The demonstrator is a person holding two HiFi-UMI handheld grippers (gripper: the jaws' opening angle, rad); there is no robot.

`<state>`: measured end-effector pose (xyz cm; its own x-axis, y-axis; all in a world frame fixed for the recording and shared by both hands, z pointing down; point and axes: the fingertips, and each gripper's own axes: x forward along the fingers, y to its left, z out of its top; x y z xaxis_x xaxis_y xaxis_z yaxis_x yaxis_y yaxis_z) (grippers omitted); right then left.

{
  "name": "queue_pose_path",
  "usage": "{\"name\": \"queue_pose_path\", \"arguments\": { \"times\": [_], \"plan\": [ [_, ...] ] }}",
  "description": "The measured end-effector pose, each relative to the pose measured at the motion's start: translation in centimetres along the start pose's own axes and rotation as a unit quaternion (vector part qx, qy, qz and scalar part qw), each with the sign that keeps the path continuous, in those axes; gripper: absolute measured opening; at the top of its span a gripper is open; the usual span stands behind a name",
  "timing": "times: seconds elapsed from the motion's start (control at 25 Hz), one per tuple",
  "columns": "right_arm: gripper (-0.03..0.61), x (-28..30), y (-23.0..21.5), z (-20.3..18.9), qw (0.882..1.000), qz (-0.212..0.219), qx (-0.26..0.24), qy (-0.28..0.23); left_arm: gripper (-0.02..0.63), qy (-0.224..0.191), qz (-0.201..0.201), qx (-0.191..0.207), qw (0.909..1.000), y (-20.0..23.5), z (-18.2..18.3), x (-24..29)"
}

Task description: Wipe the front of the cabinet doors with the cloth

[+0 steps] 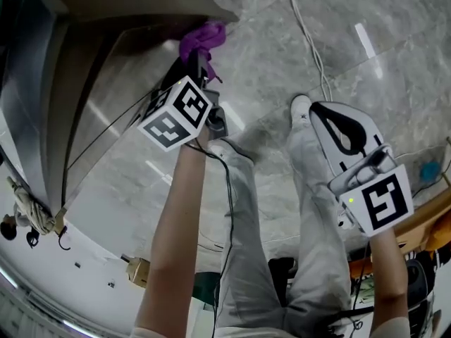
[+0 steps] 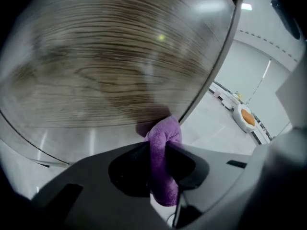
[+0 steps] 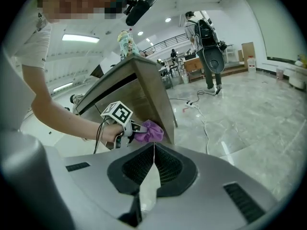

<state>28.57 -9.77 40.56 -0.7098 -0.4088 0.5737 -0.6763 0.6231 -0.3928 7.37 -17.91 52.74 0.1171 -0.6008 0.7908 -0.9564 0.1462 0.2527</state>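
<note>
My left gripper (image 1: pixel 199 60) is shut on a purple cloth (image 1: pixel 202 39), and the cloth's bunched end presses against the wood-grain cabinet door (image 1: pixel 127 83) near its outer edge. In the left gripper view the cloth (image 2: pixel 162 157) sticks up between the jaws and touches the glossy door (image 2: pixel 110 66) close to its right edge. The right gripper view shows the left gripper (image 3: pixel 138 132), the cloth (image 3: pixel 150 132) and the cabinet (image 3: pixel 144 92) from the side. My right gripper (image 1: pixel 337 124) hangs away from the cabinet over the floor, shut, with nothing in it; its fingertips (image 3: pixel 154 146) meet.
A white cable (image 1: pixel 306 37) runs across the grey marble floor (image 1: pixel 282 62) to the right of the cabinet. My legs and shoes stand below the grippers. A bottle (image 3: pixel 126 43) stands on the cabinet top. Desks and chairs lie far off.
</note>
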Motion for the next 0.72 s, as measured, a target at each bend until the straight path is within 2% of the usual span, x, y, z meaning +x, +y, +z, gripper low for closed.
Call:
{"name": "queue_pose_path", "arguments": {
  "times": [0.16, 0.36, 0.72],
  "plan": [
    [0.028, 1.5, 2.1, 0.0, 1.000, 0.003, 0.003, -0.009, 0.089, 0.005, 0.029, -0.019, 0.9994, 4.8, -1.3, -1.6],
    [0.028, 3.9, 7.1, -0.3, 1.000, 0.025, -0.006, -0.007, 0.089, 0.008, 0.064, -0.049, 0.9967, 12.2, -3.0, -4.7],
    [0.026, 7.1, 14.4, -1.5, 0.998, 0.057, -0.016, 0.005, 0.089, 0.016, 0.096, -0.050, 0.9940, 21.7, -3.9, -9.2]
  ]
}}
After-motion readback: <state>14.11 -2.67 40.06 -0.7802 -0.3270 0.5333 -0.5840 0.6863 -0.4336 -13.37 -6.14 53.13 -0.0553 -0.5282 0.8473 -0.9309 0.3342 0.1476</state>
